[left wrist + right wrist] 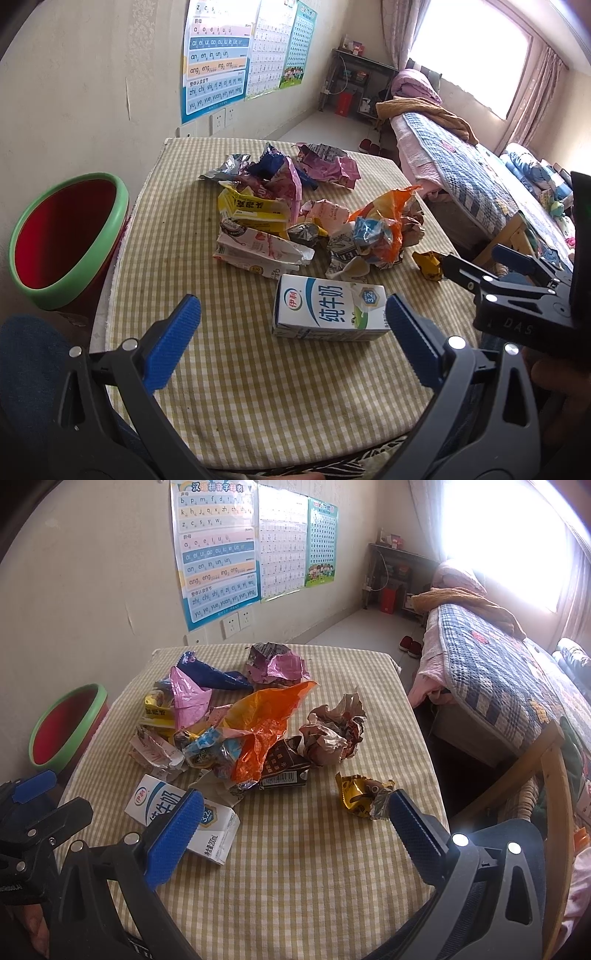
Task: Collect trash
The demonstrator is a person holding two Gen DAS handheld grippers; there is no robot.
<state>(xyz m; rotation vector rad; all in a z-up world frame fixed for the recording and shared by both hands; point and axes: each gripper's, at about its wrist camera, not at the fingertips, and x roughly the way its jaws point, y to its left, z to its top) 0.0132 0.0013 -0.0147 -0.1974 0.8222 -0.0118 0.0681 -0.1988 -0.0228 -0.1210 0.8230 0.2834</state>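
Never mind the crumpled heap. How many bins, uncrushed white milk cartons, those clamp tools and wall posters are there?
Bin: 1
Uncrushed white milk carton: 1
Clamp tools: 2, the left gripper and the right gripper, both open
Wall posters: 3
Total: 7

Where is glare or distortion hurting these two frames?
Left wrist view: the bright window is blown out and fisheye bends the checked tablecloth edges. Right wrist view: window glare washes out the upper right; the white milk carton stays sharp.
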